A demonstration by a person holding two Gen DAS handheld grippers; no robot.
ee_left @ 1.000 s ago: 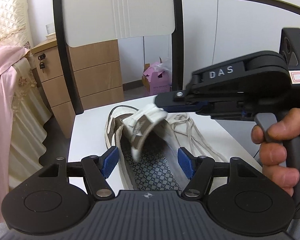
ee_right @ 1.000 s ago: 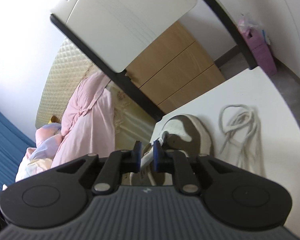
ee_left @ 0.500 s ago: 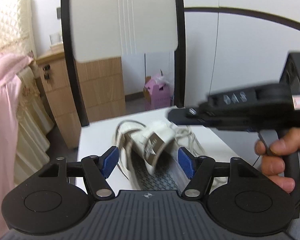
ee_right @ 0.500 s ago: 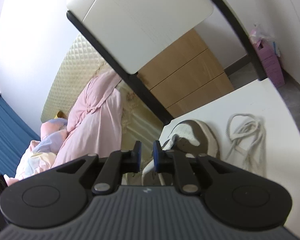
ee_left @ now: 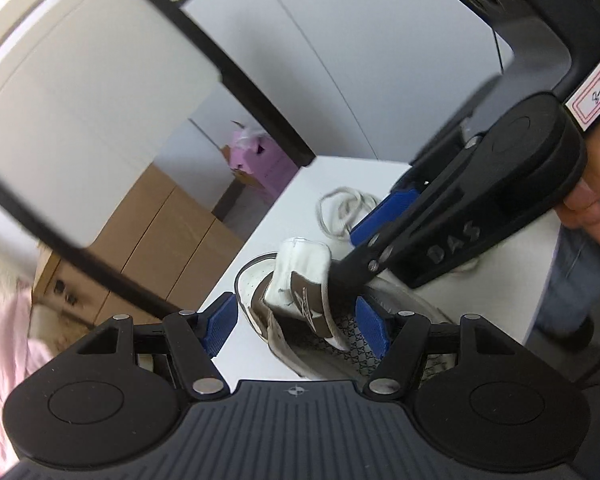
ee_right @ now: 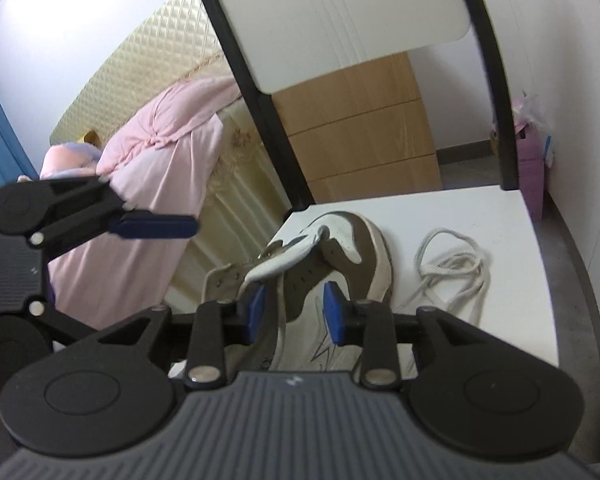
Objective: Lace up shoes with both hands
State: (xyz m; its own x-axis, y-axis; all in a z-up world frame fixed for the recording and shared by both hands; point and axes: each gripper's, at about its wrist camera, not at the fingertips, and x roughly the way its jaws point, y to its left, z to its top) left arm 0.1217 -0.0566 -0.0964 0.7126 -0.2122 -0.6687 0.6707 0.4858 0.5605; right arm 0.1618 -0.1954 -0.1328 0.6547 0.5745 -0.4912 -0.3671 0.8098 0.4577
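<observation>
Two grippers: both mine, both over the table (ee_right: 512, 240).
Left gripper (ee_left: 295, 322): jaws spread wide, nothing held.
Shoe (ee_right: 364, 256): on table, tongue (ee_left: 300, 280) lifted.
Right gripper (ee_right: 293, 312): released, straddling tongue.
Lace (ee_right: 452, 272): loose, right of shoe.

Your brown-and-white shoe (ee_right: 340, 256) lies unlaced at the counter's (ee_right: 500, 216) far left corner (tongue (ee_left: 304, 276) flipped up); the loose pale lace (ee_right: 452, 272) lies coiled just beside it.

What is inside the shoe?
Inside the shoe you can see a dark insole with a tiny repeating pattern. The white-and-brown tongue flops over it, so the toe end stays hidden. No lace in there.
</observation>
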